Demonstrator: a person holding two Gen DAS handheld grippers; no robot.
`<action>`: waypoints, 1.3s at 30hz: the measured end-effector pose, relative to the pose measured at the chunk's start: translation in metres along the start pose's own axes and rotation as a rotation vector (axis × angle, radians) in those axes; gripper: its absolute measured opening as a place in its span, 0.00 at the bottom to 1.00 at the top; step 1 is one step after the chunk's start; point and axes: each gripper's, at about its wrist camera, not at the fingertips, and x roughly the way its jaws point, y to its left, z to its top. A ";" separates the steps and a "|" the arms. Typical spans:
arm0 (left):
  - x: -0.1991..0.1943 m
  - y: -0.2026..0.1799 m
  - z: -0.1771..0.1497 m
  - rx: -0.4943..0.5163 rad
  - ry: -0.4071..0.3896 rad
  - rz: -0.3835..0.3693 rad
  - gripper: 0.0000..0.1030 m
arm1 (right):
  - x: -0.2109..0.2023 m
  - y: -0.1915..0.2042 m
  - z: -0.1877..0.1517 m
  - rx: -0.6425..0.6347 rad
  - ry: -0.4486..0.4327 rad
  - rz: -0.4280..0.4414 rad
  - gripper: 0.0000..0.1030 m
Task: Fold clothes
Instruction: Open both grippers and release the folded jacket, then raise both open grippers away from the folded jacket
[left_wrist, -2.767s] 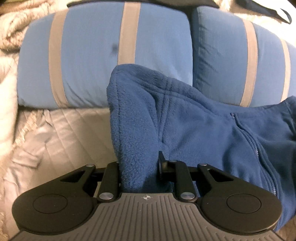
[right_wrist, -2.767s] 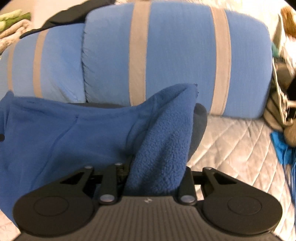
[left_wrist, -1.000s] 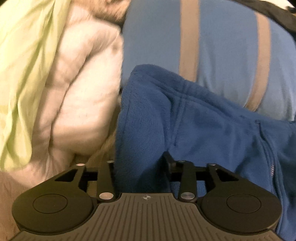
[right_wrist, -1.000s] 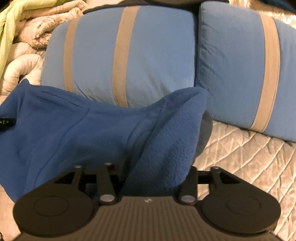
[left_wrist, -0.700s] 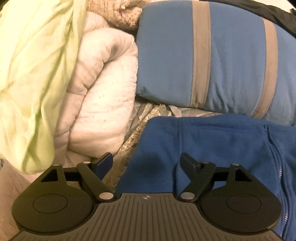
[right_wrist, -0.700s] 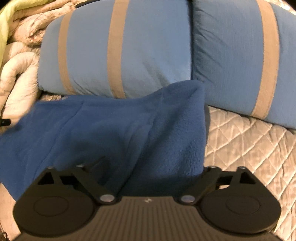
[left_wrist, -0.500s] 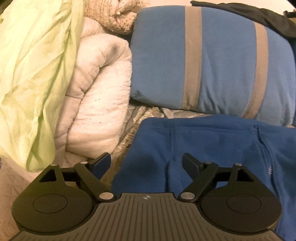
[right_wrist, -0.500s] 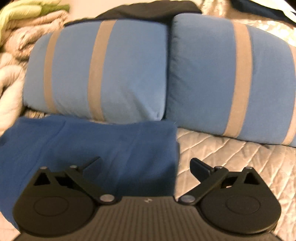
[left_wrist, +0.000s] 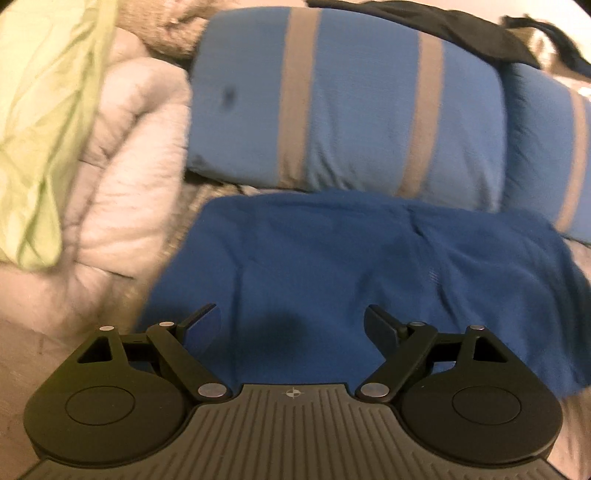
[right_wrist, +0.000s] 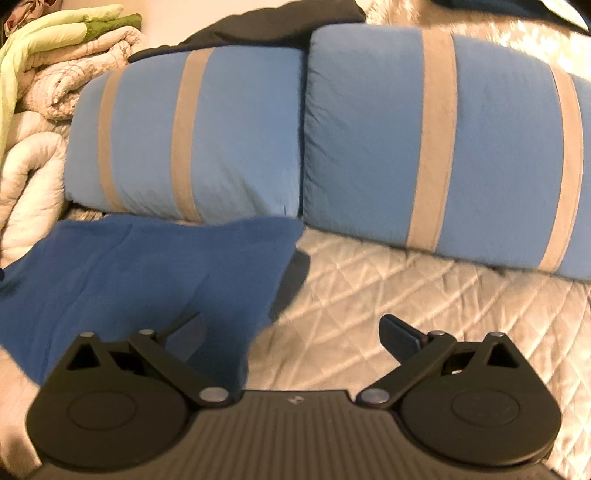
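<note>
Quilted bed (right_wrist: 406, 295) w/ striped pillows (right_wrist: 443, 140) behind; blue fleece (left_wrist: 369, 266) now lies flat below them, dropped. Left claw (left_wrist: 291, 325) & right claw (right_wrist: 291, 332) both released, empty, backed off. Fold laid; next fold prob due.

We saw the blue fleece (left_wrist: 369, 266) smeared by motion blur, its seams and zip unreadable, its near edge hidden behind the left gripper (left_wrist: 291, 325). The pale green cloth (left_wrist: 40, 122) ran off the frame's left edge. A dark garment (right_wrist: 273, 22) was cropped at the top.
</note>
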 end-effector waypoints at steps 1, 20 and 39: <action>-0.003 -0.001 -0.002 -0.002 0.008 -0.022 0.83 | -0.003 -0.005 -0.003 0.003 0.010 0.004 1.00; -0.018 -0.017 -0.049 -0.007 0.124 -0.152 0.83 | -0.067 -0.085 -0.069 0.000 0.183 -0.112 1.00; -0.098 0.077 -0.008 0.048 0.057 -0.020 0.83 | -0.166 -0.193 -0.079 -0.040 0.136 -0.211 1.00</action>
